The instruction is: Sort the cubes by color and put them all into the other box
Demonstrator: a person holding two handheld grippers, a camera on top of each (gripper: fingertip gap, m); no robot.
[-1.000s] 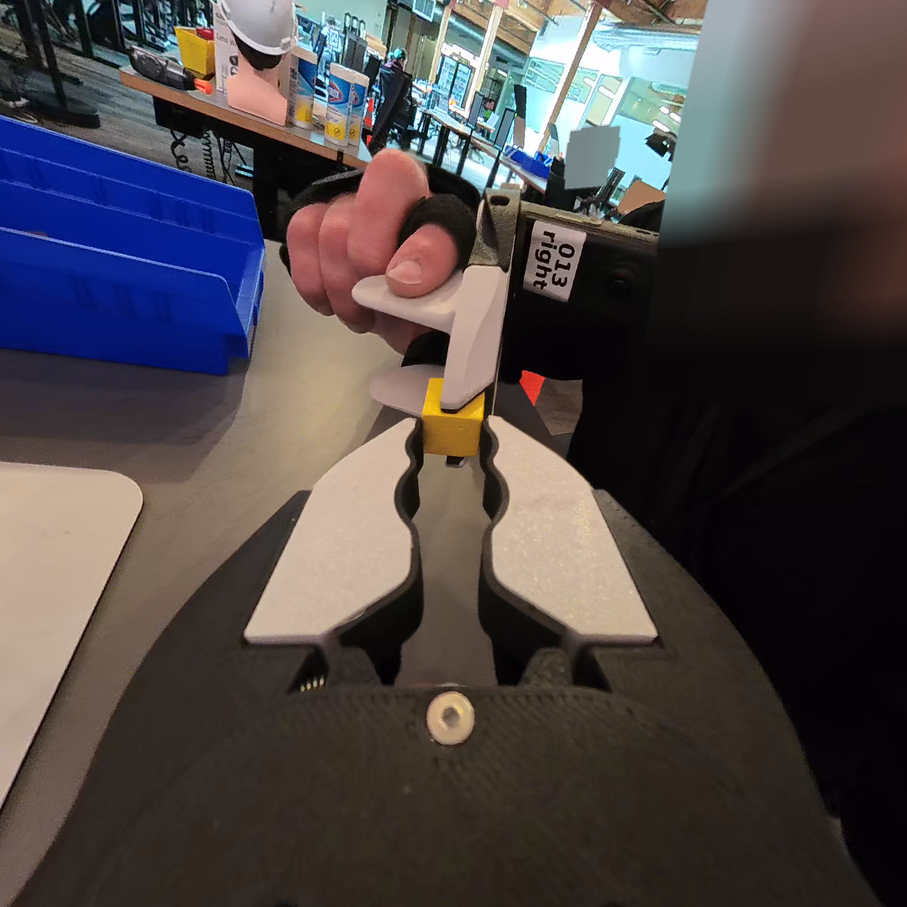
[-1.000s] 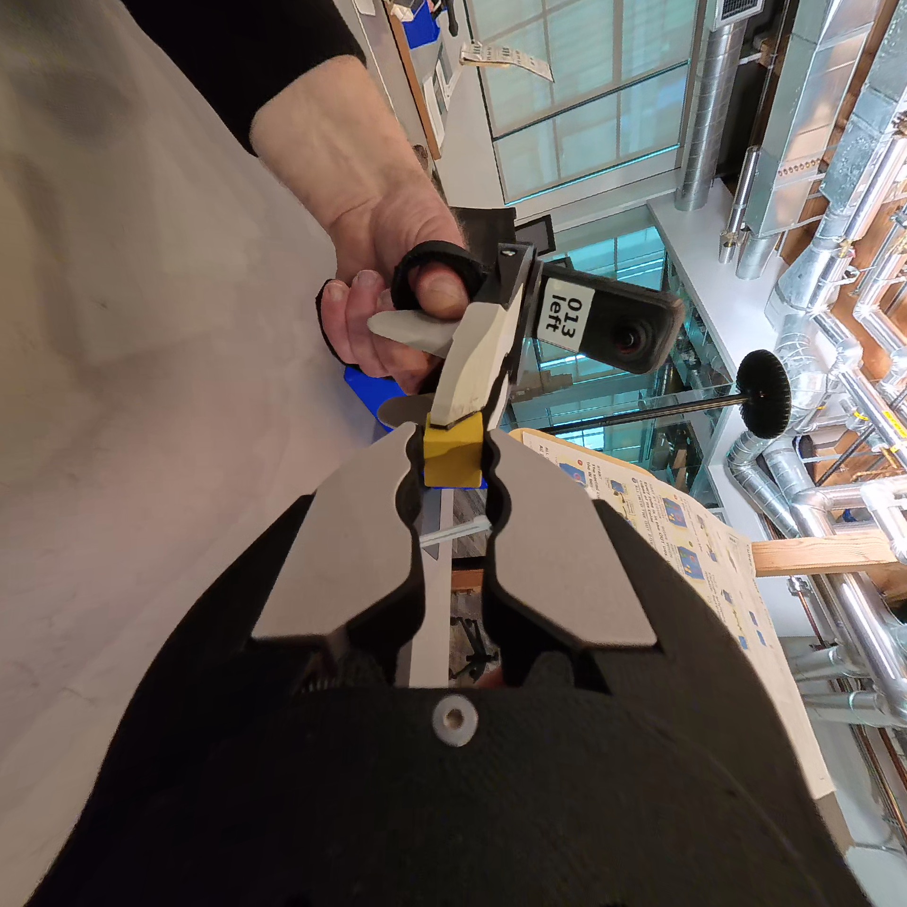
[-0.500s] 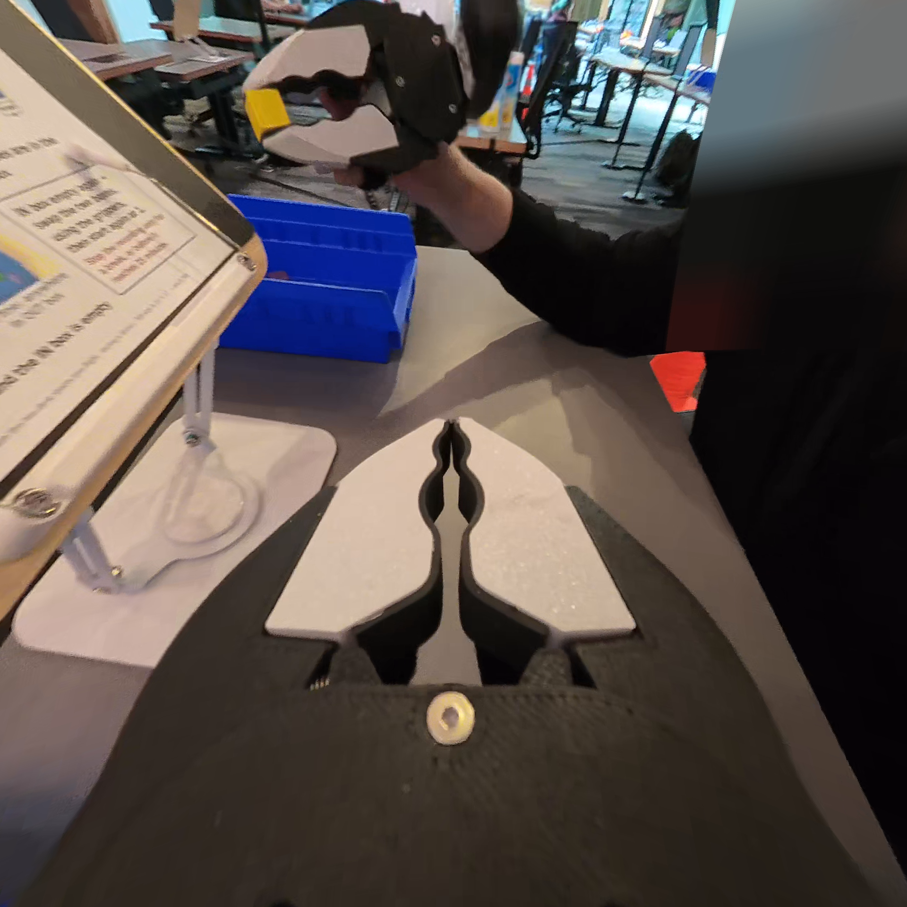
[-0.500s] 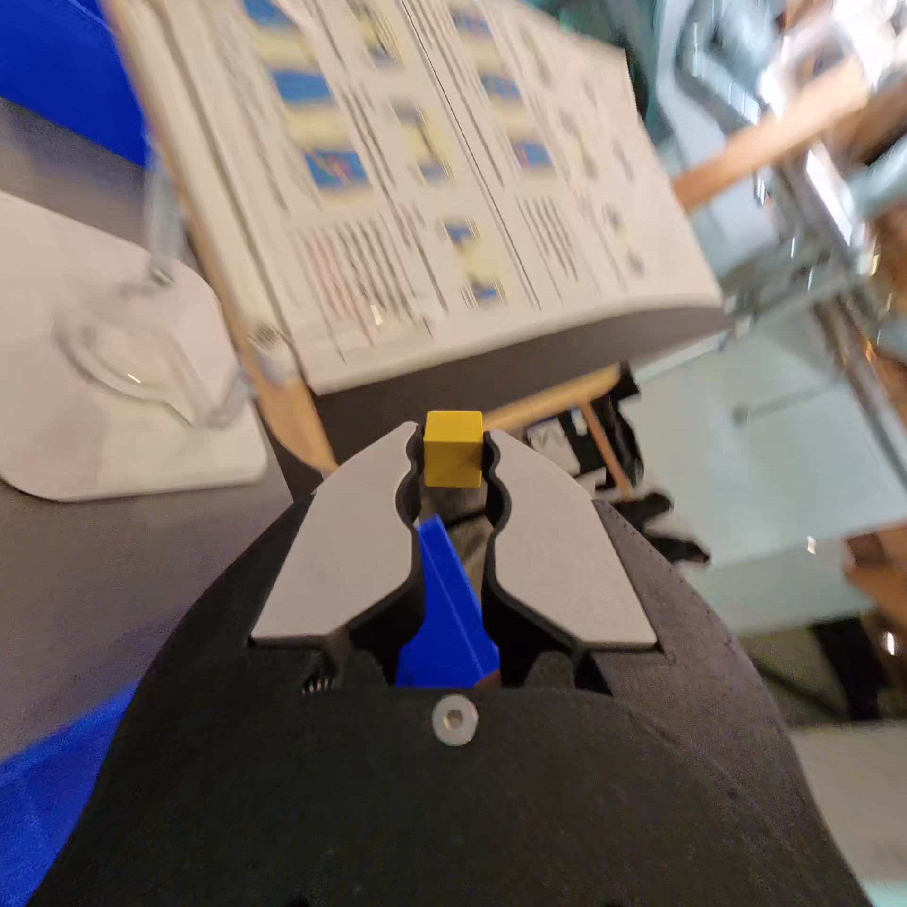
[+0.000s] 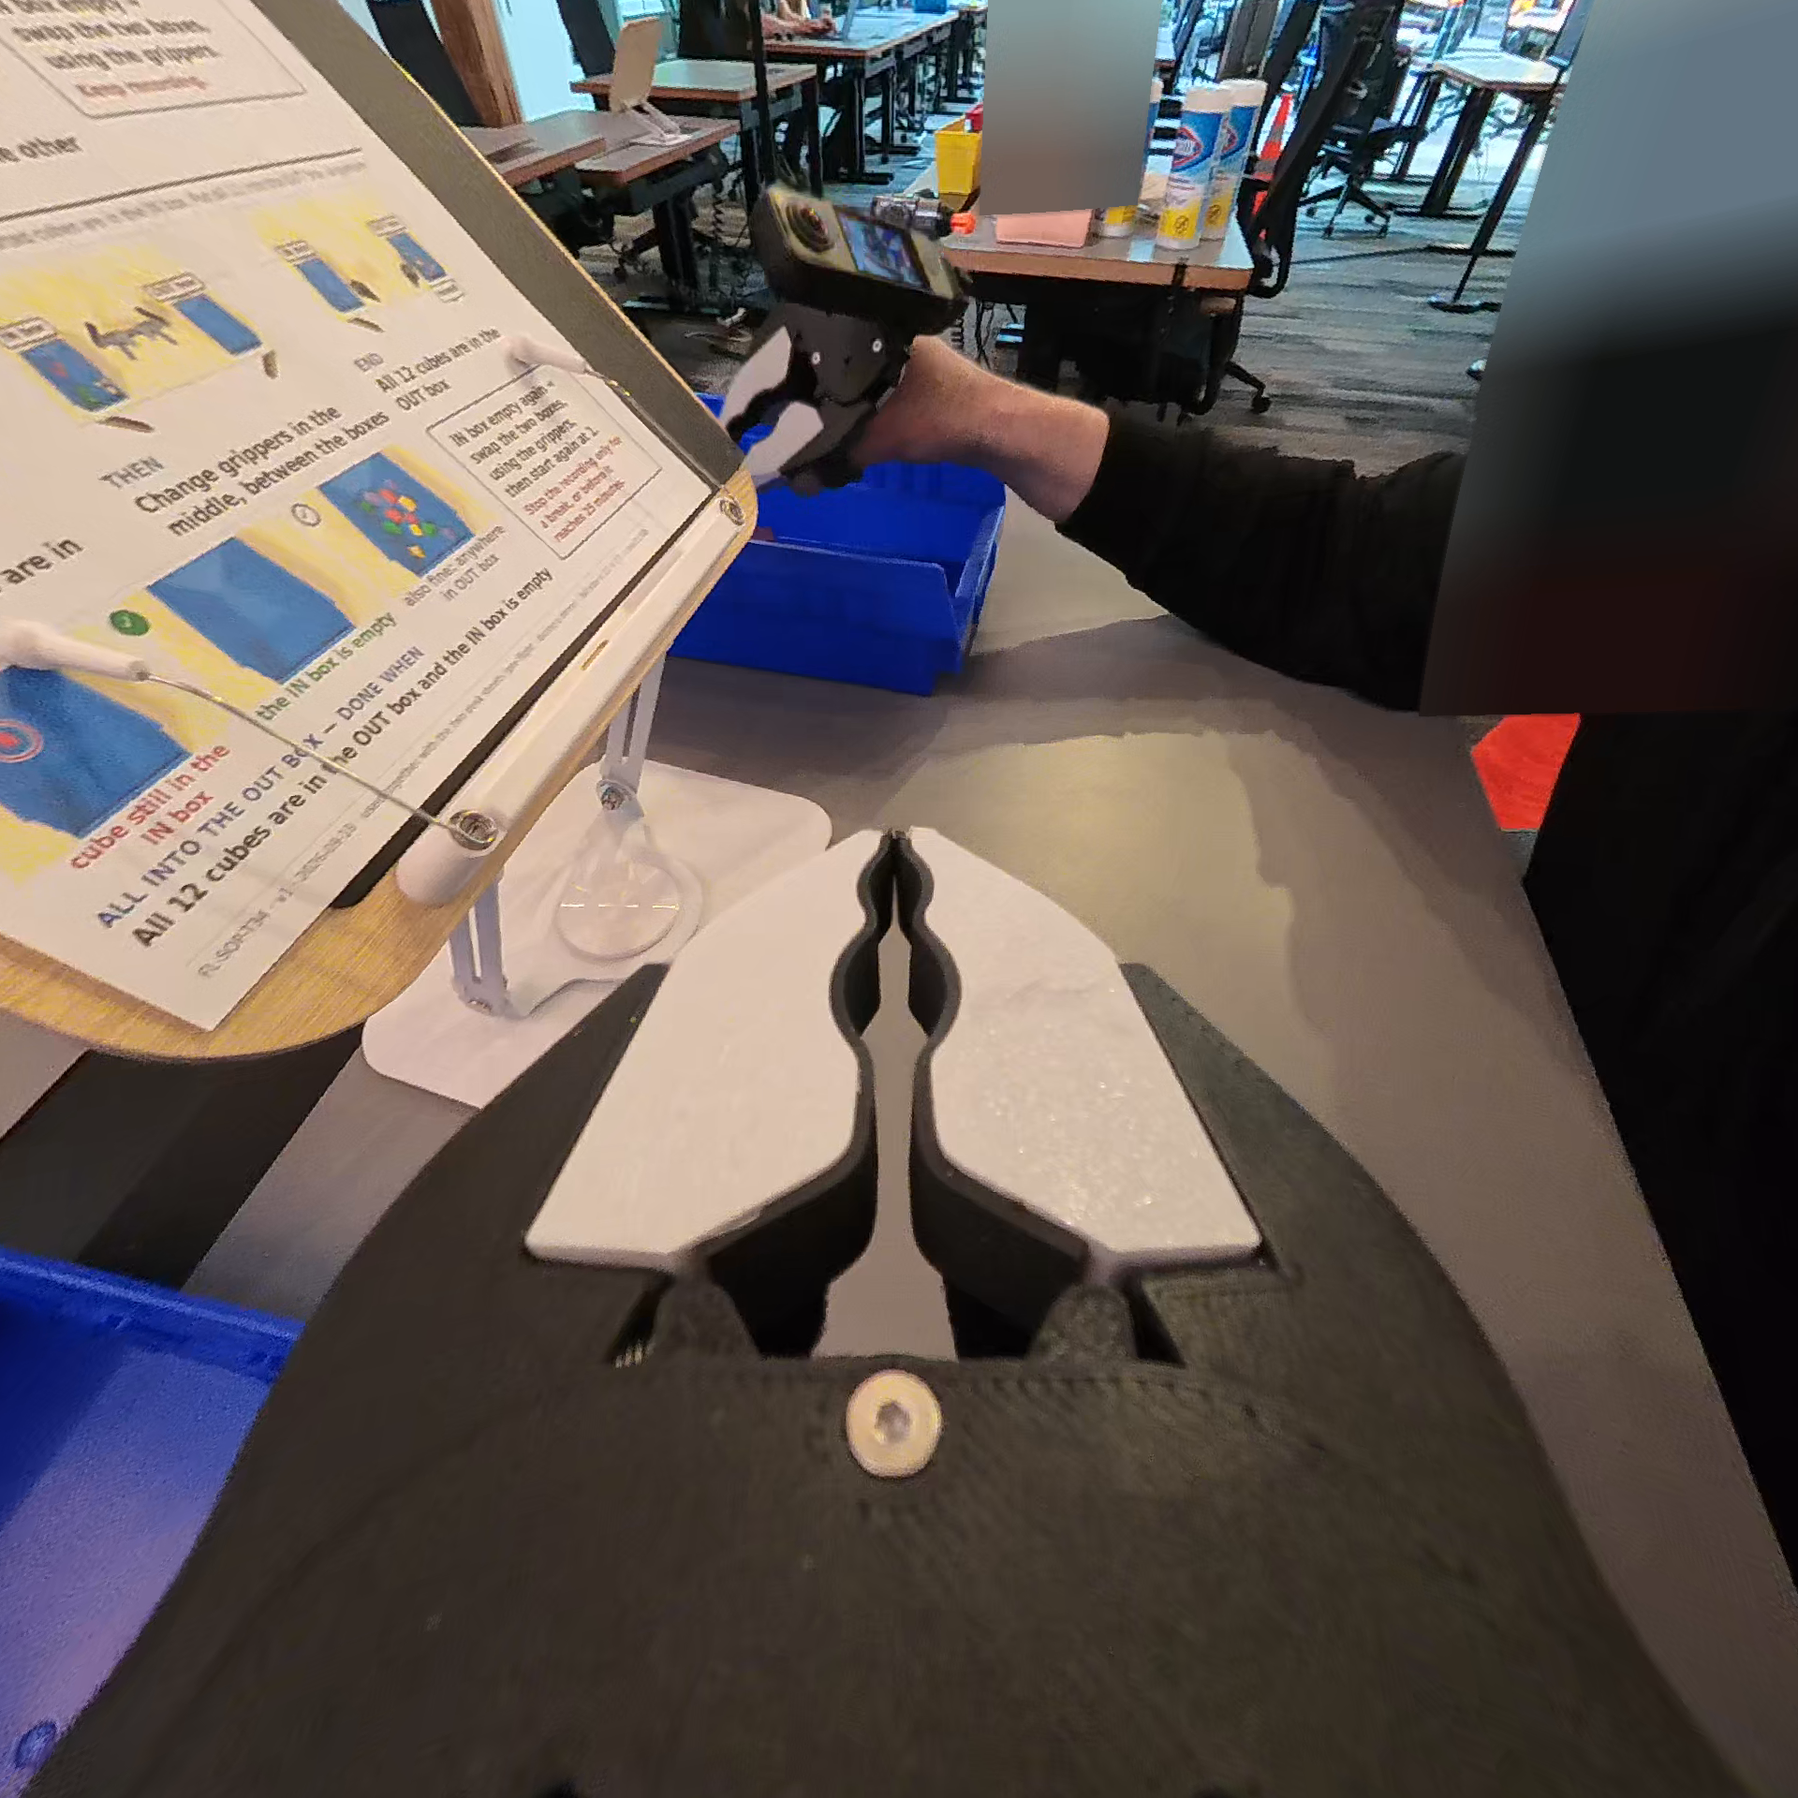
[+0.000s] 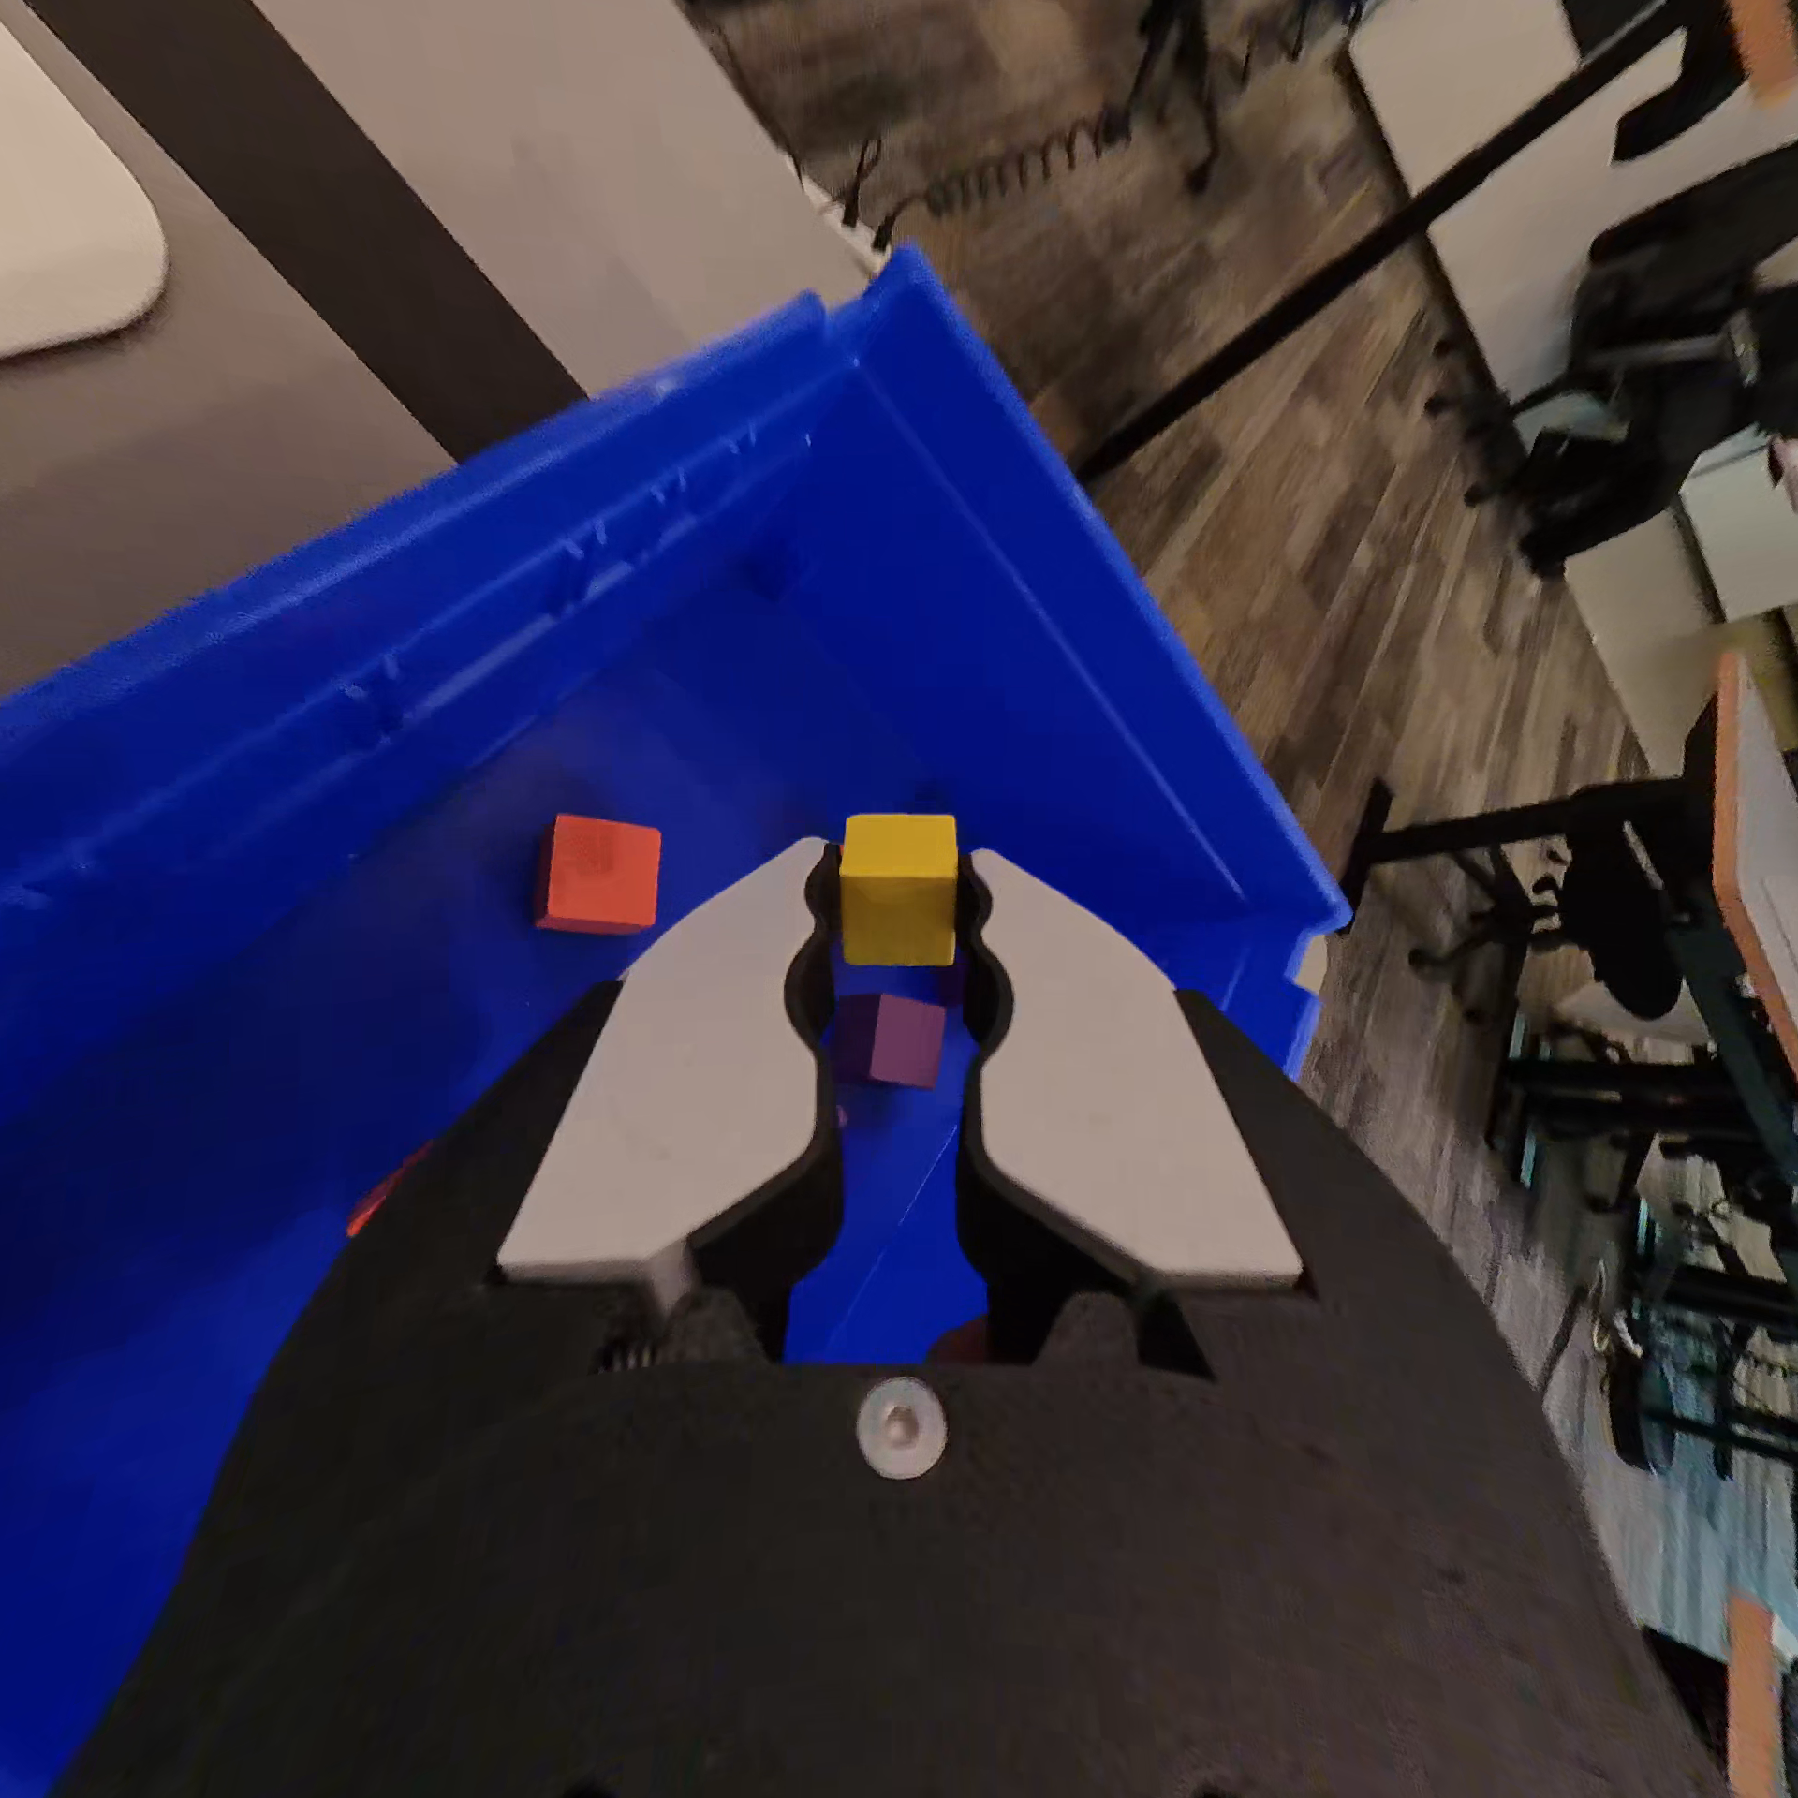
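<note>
My right gripper (image 6: 897, 861) is shut on a yellow cube (image 6: 897, 887) and holds it above the inside of a blue box (image 6: 1022, 545), near its far corner. An orange-red cube (image 6: 598, 873) and a purple cube (image 6: 890, 1038) lie on the box floor below. Another red cube (image 6: 384, 1202) is partly hidden by the gripper body. In the left wrist view my left gripper (image 5: 895, 846) is shut and empty over the grey table (image 5: 1168, 876). The right gripper (image 5: 778, 428) shows there above the far blue box (image 5: 876, 584).
A tilted instruction board (image 5: 292, 486) on a white stand (image 5: 603, 895) stands left of my left gripper. A second blue box corner (image 5: 117, 1411) is at the lower left. The person's dark sleeve (image 5: 1265, 555) crosses the table. The table edge and floor (image 6: 1313, 486) lie past the box. Across from one pair of fingers to the other is roughly 50 centimeters.
The yellow cube passed from my left gripper to my right one. The right gripper swung away with it over the blue box. The left gripper closed empty and drew back.
</note>
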